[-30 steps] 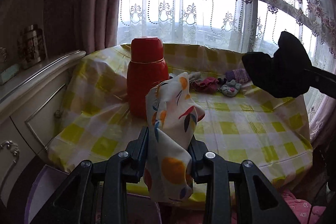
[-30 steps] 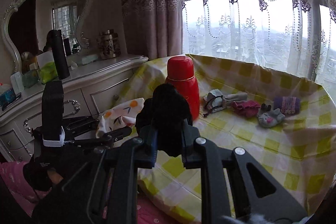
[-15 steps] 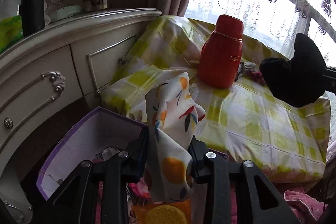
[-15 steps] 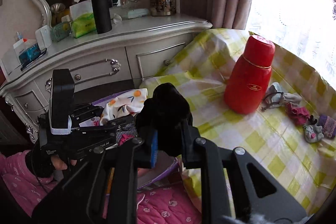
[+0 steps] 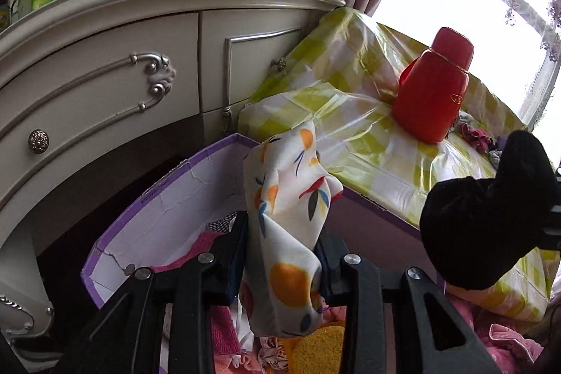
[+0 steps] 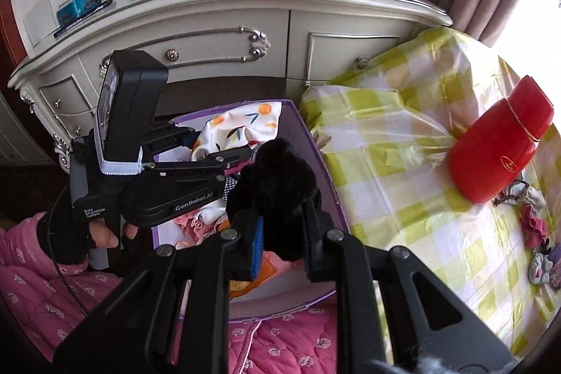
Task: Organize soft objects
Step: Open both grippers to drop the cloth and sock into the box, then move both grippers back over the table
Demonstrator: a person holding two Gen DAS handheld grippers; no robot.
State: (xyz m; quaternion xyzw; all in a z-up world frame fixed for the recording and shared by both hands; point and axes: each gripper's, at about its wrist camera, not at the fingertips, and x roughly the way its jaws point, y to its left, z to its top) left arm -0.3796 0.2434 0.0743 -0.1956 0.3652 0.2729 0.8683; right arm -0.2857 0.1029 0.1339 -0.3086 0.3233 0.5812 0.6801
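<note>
My left gripper (image 5: 280,255) is shut on a white cloth with orange fruit print (image 5: 287,209) and holds it over an open purple box (image 5: 168,195) that holds several soft items. The cloth (image 6: 242,125) and the left gripper (image 6: 224,146) also show in the right wrist view, above the box (image 6: 315,149). My right gripper (image 6: 280,240) is shut on a black fuzzy soft item (image 6: 277,184), over the box's near side. That black item (image 5: 487,216) shows at right in the left wrist view.
A cream dresser (image 6: 224,20) with drawers stands behind the box. To the right is a table with a yellow-checked cloth (image 6: 403,163), a red flask (image 6: 498,153) and small soft items (image 6: 533,223). Pink quilted fabric (image 6: 280,342) lies in front.
Both grippers swung left and down from over the table to over the purple box, still holding their items. The box interior came into fuller view.
</note>
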